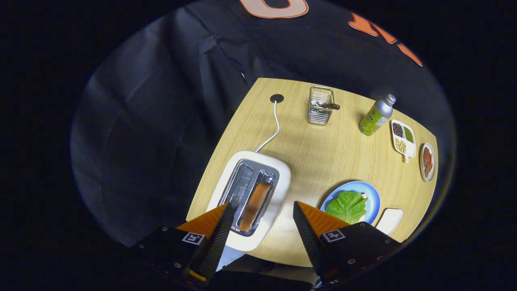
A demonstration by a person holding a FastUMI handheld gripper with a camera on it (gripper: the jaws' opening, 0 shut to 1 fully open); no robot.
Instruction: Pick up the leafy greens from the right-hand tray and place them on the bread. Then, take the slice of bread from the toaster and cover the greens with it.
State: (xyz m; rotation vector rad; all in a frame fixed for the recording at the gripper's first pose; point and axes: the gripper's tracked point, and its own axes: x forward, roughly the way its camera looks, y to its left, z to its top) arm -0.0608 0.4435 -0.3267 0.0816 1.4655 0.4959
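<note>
Gripper view: high over a wooden table (315,161), looking down along the gripper (262,210).
Fingers: spread wide and holding nothing, with the toaster's right slot lying between the tips.
Toaster (252,198): white, rounded body with two metal-lined slots; its near end is cut off behind the left finger, and its cord runs to a round hole in the table.
Toast (256,202): a browned slice standing on edge in the right slot, long axis running away from the fingers; only its top edge shows.
Leafy greens (347,206): crinkled green leaf on the blue plate (373,194), just beyond the right finger.
Bread under greens: almost wholly covered; a pale corner peeks out.
White tray (389,220): beside the plate, partly cut off.
Far side: wire basket (320,106), tilted green bottle (376,117), divided dish of beans (404,139).
</note>
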